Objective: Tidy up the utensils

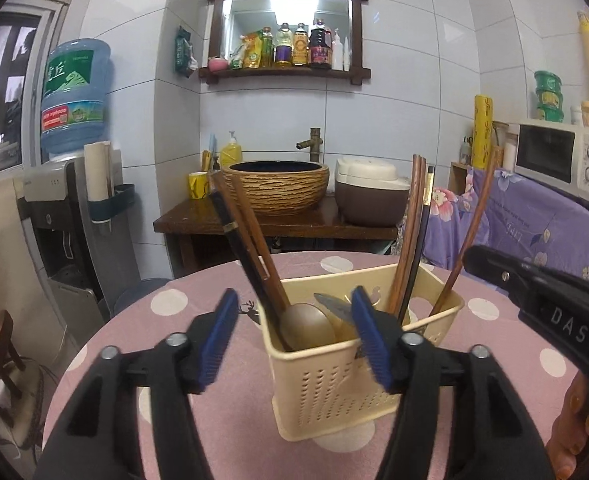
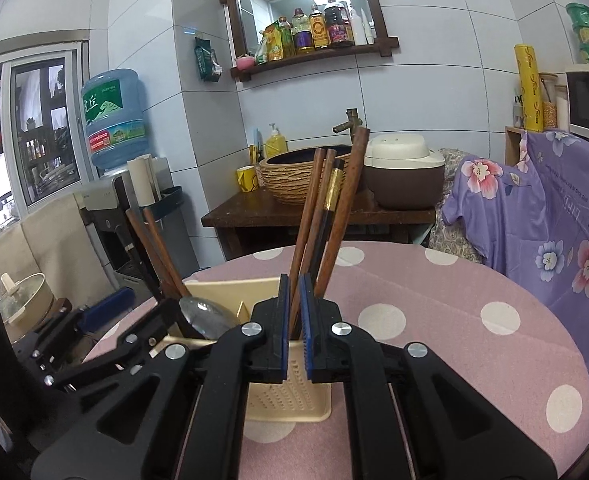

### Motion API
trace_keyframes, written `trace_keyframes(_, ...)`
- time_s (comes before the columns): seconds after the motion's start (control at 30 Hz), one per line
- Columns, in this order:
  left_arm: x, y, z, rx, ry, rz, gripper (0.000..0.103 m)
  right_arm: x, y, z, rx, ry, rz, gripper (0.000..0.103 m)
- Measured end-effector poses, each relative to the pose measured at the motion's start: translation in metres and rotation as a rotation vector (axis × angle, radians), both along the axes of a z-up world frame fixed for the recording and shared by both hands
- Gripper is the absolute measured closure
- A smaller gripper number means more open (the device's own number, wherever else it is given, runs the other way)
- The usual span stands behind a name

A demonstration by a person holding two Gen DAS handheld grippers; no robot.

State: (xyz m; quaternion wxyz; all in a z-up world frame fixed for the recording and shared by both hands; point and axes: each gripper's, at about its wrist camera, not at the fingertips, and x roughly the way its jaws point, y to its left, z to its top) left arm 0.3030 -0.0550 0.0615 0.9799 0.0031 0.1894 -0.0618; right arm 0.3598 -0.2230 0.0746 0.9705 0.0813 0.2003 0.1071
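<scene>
A cream perforated utensil basket (image 1: 334, 392) (image 2: 290, 400) stands on the pink dotted table (image 1: 166, 320). Wooden and black chopsticks (image 1: 250, 232) lean left out of it, and others (image 1: 414, 216) lean right. Two spoon bowls (image 1: 306, 326) stick up in its near-left part. My left gripper (image 1: 294, 312) is open at the basket's near rim, one blue pad on each side of the spoons, pressing on nothing. My right gripper (image 2: 294, 308) is shut on a brown wooden chopstick (image 2: 310, 208) that stands in the basket's right part. The right gripper (image 1: 474, 258) also shows at the right edge of the left wrist view.
Behind the table stand a dark wooden stand with a woven basin (image 1: 276, 188) and a rice cooker (image 1: 370, 196). A water dispenser (image 1: 74, 208) is at the left. A purple floral cloth (image 1: 534, 224) and a microwave (image 1: 554, 156) are at the right. A person's hand (image 1: 574, 432) holds the right gripper.
</scene>
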Motion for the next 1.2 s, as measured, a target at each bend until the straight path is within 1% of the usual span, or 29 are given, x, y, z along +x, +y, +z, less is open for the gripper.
trace_keyframes(0.1, -0.013, 0.007, 0.001, -0.020, 0.015, 0.012, 0.031, -0.014, -0.004, -0.006, -0.005, 0.013, -0.009, 0.095)
trace_keyframes(0.13, -0.018, 0.010, 0.000, -0.027, 0.027, 0.017, 0.027, -0.020, -0.005, -0.009, 0.000, 0.025, -0.009, 0.092)
trace_keyframes(0.17, -0.022, 0.012, -0.002, -0.033, 0.040, 0.020, 0.025, -0.025, -0.007, -0.012, 0.007, 0.035, -0.007, 0.082)
trace_keyframes(0.2, -0.029, 0.017, -0.004, -0.042, 0.058, 0.021, 0.020, -0.031, -0.008, -0.015, 0.012, 0.046, -0.007, 0.074)
trace_keyframes(0.23, -0.036, 0.021, -0.006, -0.052, 0.075, 0.018, 0.017, -0.038, -0.009, -0.018, 0.014, 0.052, -0.012, 0.059)
trace_keyframes(0.27, -0.043, 0.024, -0.009, -0.061, 0.088, 0.015, 0.016, -0.050, -0.011, -0.022, 0.015, 0.055, -0.021, 0.050)
trace_keyframes(0.3, -0.055, 0.030, -0.012, -0.071, 0.101, 0.012, 0.012, -0.058, -0.011, -0.024, 0.009, 0.058, -0.029, 0.047)
trace_keyframes(0.33, -0.067, 0.034, -0.015, -0.083, 0.102, 0.006, 0.009, -0.072, -0.011, -0.028, -0.012, 0.056, -0.043, 0.041)
trace_keyframes(0.37, -0.080, 0.039, -0.018, -0.098, 0.092, -0.001, 0.005, -0.084, -0.011, -0.032, -0.032, 0.048, -0.057, 0.032)
trace_keyframes(0.43, -0.110, 0.048, -0.025, -0.104, 0.069, 0.002, 0.005, -0.112, -0.009, -0.041, -0.068, 0.025, -0.077, 0.023)
trace_keyframes(0.5, -0.138, 0.054, -0.032, -0.099, 0.032, 0.029, 0.005, -0.144, -0.005, -0.054, -0.120, 0.012, -0.082, 0.020)
trace_keyframes(0.53, -0.150, 0.055, -0.035, -0.094, 0.023, 0.039, 0.005, -0.160, -0.002, -0.060, -0.139, 0.005, -0.091, 0.016)
trace_keyframes(0.6, -0.176, 0.055, -0.043, -0.079, 0.015, 0.068, 0.005, -0.187, 0.001, -0.070, -0.154, -0.016, -0.106, 0.012)
trace_keyframes(0.67, -0.198, 0.054, -0.050, -0.085, -0.009, 0.091, 0.005, -0.217, 0.006, -0.080, -0.149, -0.037, -0.106, 0.007)
trace_keyframes(0.77, -0.219, 0.050, -0.052, -0.093, -0.010, 0.083, 0.005, -0.253, 0.015, -0.093, -0.182, -0.054, -0.118, 0.006)
trace_keyframes(0.87, -0.240, 0.048, -0.049, -0.066, -0.059, 0.080, 0.005, -0.286, 0.022, -0.100, -0.209, -0.066, -0.104, 0.006)
trace_keyframes(0.93, -0.254, 0.048, -0.047, -0.065, -0.085, 0.079, 0.005, -0.303, 0.024, -0.100, -0.215, -0.081, -0.092, 0.006)
trace_keyframes(1.03, -0.266, 0.045, -0.047, -0.049, -0.105, 0.066, 0.005, -0.326, 0.032, -0.096, -0.219, -0.128, -0.072, 0.006)
trace_keyframes(1.1, -0.269, 0.045, -0.047, -0.030, -0.107, 0.063, 0.005, -0.333, 0.039, -0.091, -0.230, -0.149, -0.060, 0.006)
trace_keyframes(1.2, -0.270, 0.050, -0.046, -0.043, -0.115, 0.078, 0.005, -0.337, 0.044, -0.087, -0.246, -0.169, -0.036, 0.006)
